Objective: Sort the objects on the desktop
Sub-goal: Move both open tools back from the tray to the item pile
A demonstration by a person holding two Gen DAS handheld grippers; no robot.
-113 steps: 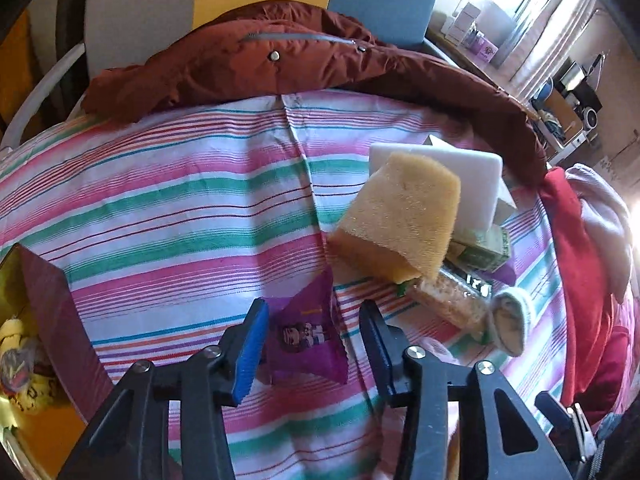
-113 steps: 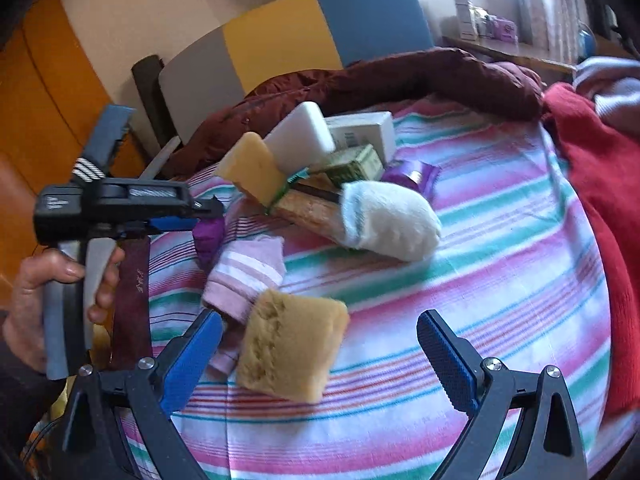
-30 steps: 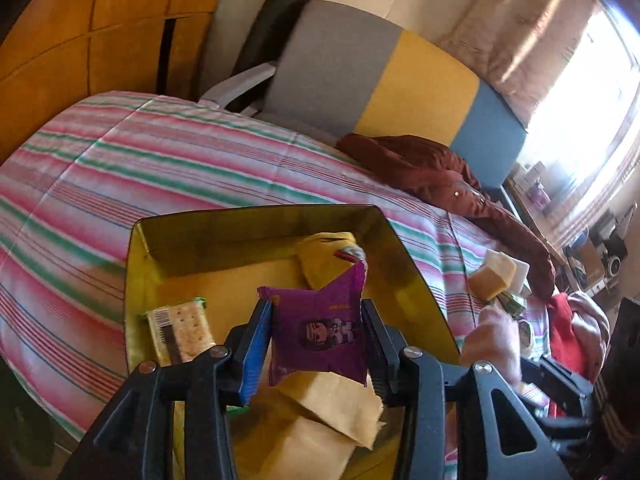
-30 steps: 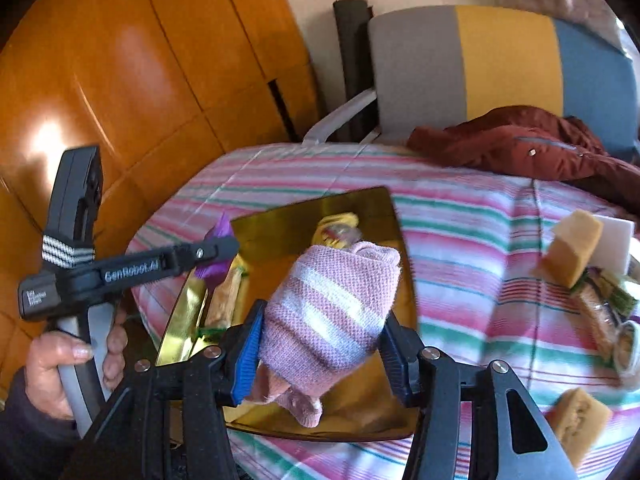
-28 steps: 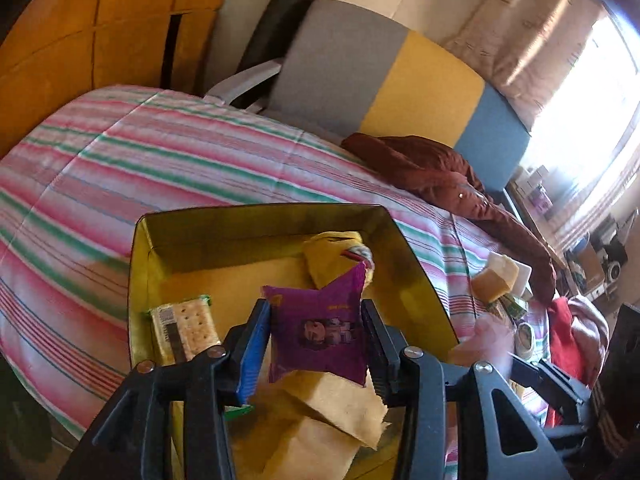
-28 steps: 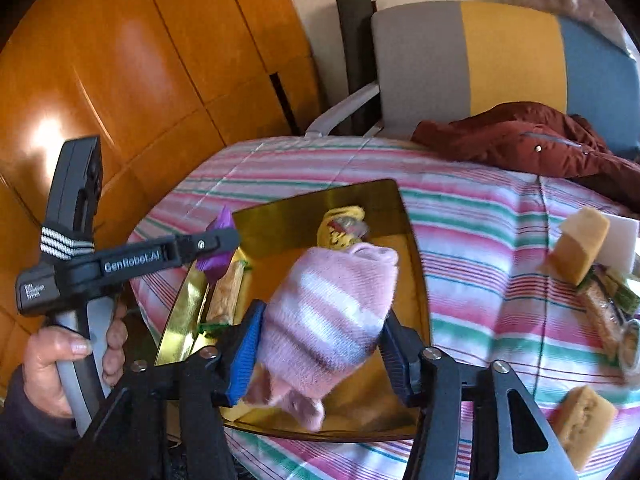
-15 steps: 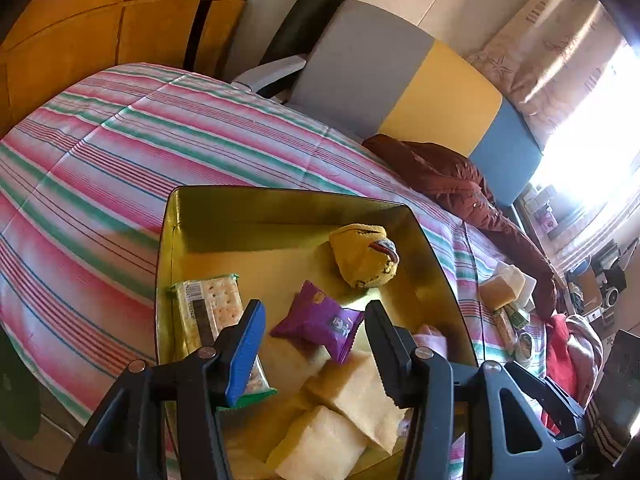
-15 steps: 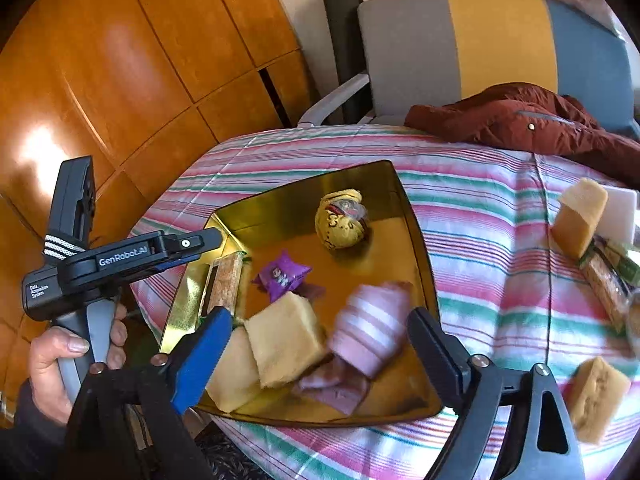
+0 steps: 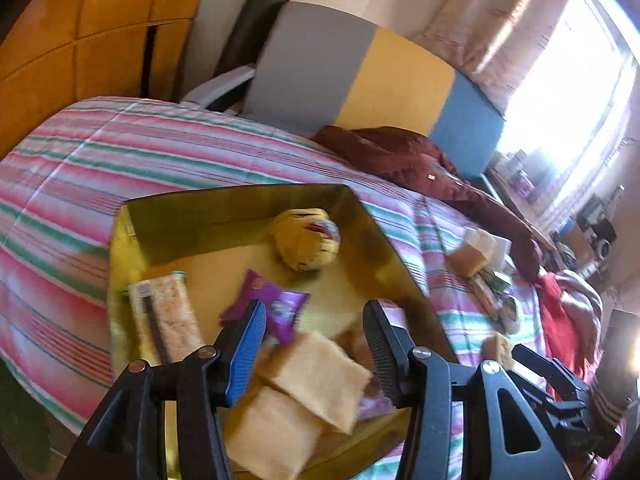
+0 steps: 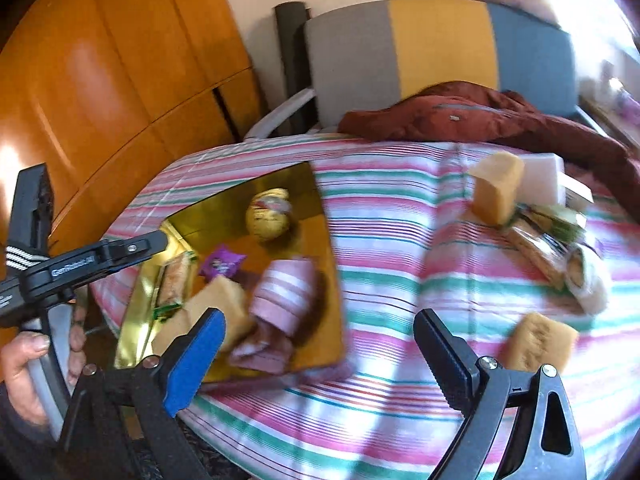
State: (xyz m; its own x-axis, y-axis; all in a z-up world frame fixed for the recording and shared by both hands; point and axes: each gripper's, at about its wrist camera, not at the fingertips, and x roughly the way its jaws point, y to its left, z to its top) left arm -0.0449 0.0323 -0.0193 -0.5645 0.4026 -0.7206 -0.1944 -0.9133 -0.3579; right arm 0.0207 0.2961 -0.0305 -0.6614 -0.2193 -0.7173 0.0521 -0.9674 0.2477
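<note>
The pink striped sock (image 10: 282, 296) lay crumpled, somewhat blurred, near the gold tray's (image 10: 320, 200) right edge beside a sponge (image 10: 224, 300). The right gripper (image 10: 320, 356) had just opened wide, empty; the left gripper (image 9: 316, 340), narrower, held nothing above the purple packet (image 9: 276, 308).

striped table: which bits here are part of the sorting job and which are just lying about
Part of the job:
gold tray
pink striped sock
purple packet
cracker pack
sponge
pile of unsorted items

Lying about:
maroon jacket
striped chair
red cloth
</note>
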